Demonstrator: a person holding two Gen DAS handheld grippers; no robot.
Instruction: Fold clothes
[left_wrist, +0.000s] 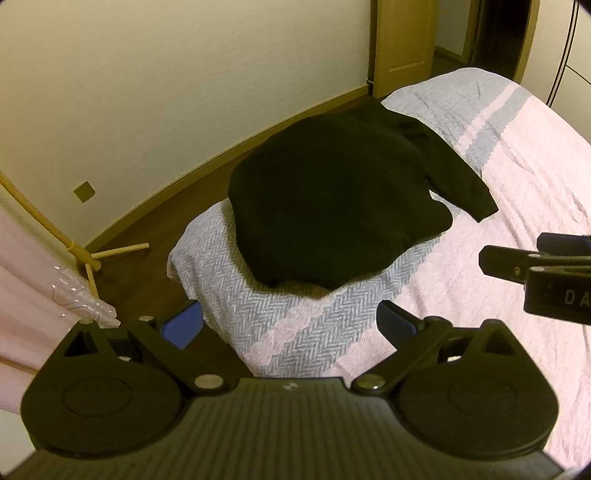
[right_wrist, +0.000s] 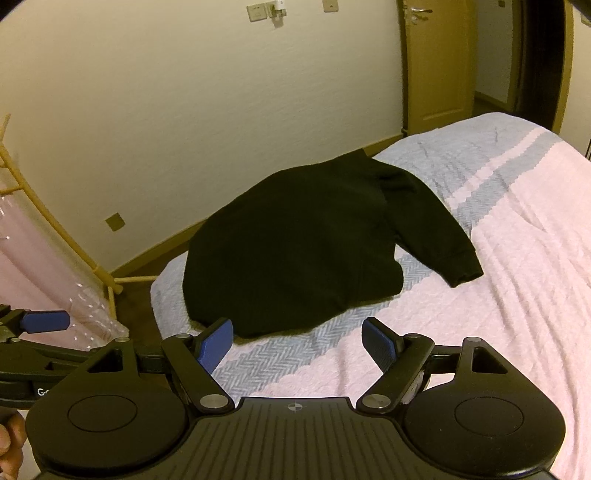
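You face a bed (left_wrist: 517, 177) covered by a pink bedspread (right_wrist: 517, 258) with grey herringbone bands. A black sweater (left_wrist: 332, 199) lies flat near its corner, one sleeve (right_wrist: 436, 229) extended sideways.

Black sweater (right_wrist: 295, 240) lies on the bed (right_wrist: 517, 277) beyond the wide-spread right gripper (right_wrist: 297, 345).

Both views are lit dimly by warm, yellowish indoor light, and a yellow-green cast is given to the wall (left_wrist: 155, 85). The black sweater (left_wrist: 332, 199) is rendered as a nearly featureless dark mass, with folds barely resolved. Straight lines such as the skirting board (left_wrist: 184, 177) are bent by strong fisheye distortion, and the corners are darkened by vignetting. Slight softness and grain are seen throughout
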